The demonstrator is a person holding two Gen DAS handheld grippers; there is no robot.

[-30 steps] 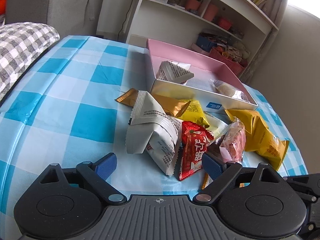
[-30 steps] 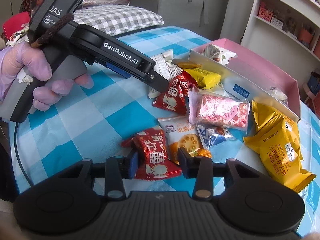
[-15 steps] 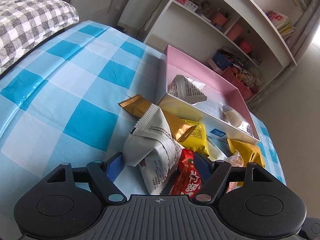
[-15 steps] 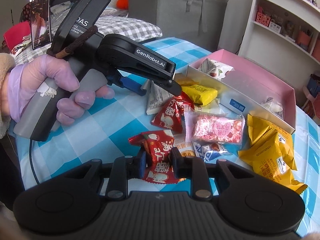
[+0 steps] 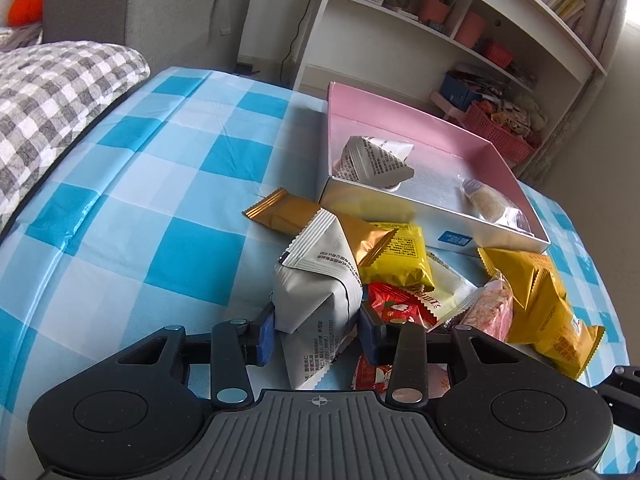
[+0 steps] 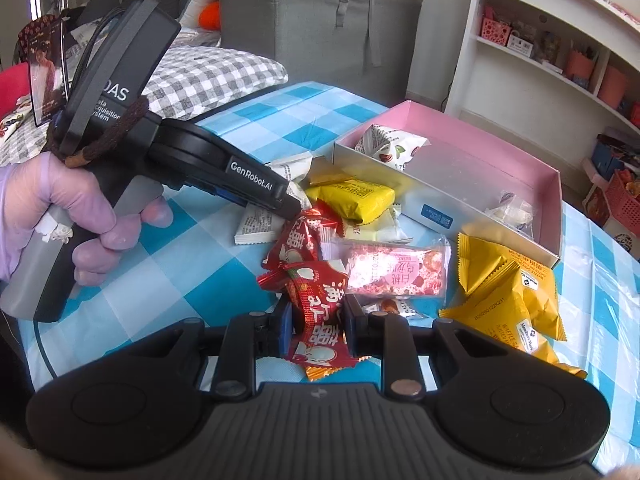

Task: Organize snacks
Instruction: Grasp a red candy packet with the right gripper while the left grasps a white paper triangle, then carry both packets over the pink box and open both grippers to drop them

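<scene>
left claw (image 5: 316,326) closing around a white snack packet (image 5: 316,284) (pads touching it); right claw (image 6: 318,326) clamps a red candy packet (image 6: 320,316).

I see a white snack packet (image 5: 316,284) standing tilted on the checked cloth, beside red (image 6: 320,312), yellow (image 5: 400,256) and pink packets (image 6: 396,272); the pink box (image 5: 420,120) holds two snacks.

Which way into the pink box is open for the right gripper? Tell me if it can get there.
Probably yes: the pink box is open-topped and mostly bare, so from above. The right gripper already grips a red packet; yellow packets lie beside it.
</scene>
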